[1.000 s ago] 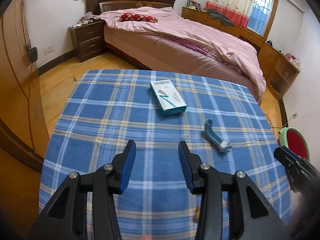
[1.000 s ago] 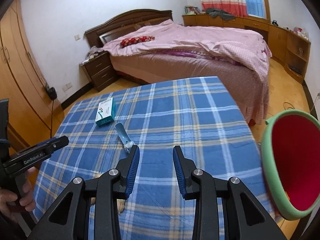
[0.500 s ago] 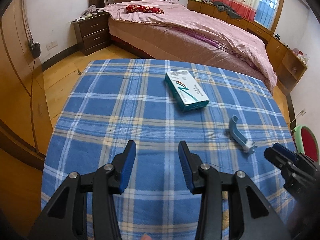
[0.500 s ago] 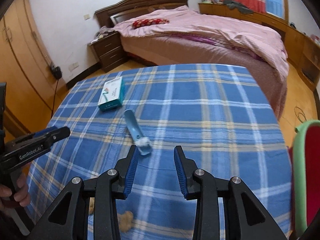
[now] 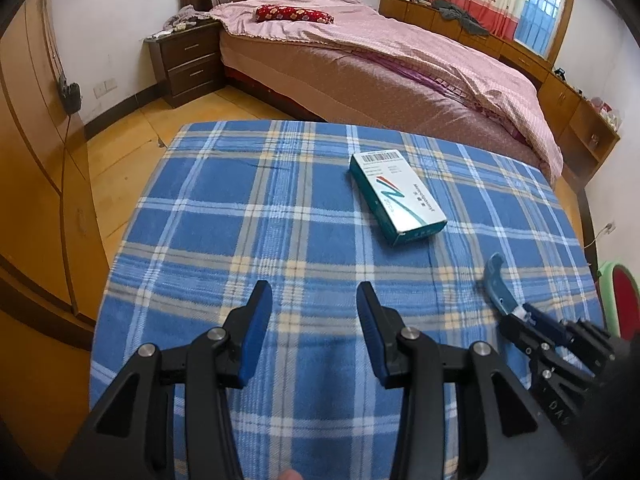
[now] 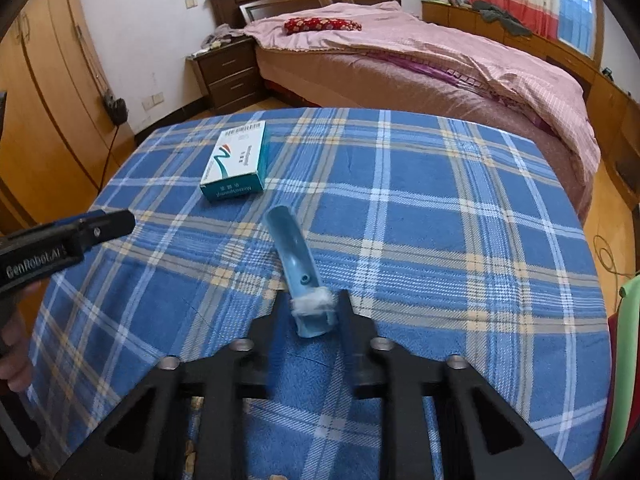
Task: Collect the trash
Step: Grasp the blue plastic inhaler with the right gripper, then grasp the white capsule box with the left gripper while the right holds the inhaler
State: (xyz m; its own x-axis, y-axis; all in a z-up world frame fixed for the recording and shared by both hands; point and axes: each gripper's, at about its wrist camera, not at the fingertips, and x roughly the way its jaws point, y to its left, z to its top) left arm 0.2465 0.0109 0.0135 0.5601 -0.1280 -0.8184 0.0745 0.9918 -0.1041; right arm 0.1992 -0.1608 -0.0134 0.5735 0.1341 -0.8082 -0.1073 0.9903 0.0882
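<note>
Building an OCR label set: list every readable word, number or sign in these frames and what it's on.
"GenRobot.AI": white lettering on the side of the left gripper, right wrist view.
"DAS": partial lettering on the right gripper body, left wrist view; rest cut off.
Box: barcode, a red and teal swoosh logo and printed lines on top and end face, all too small or blurred to read.
Blue plastic piece: no text.

A desk (image 5: 224, 240) covered in blue plaid cloth fills the frame's centre. A teal-and-white box (image 5: 396, 198) lies upper right, a curved blue plastic piece (image 5: 496, 286) at right.
</note>
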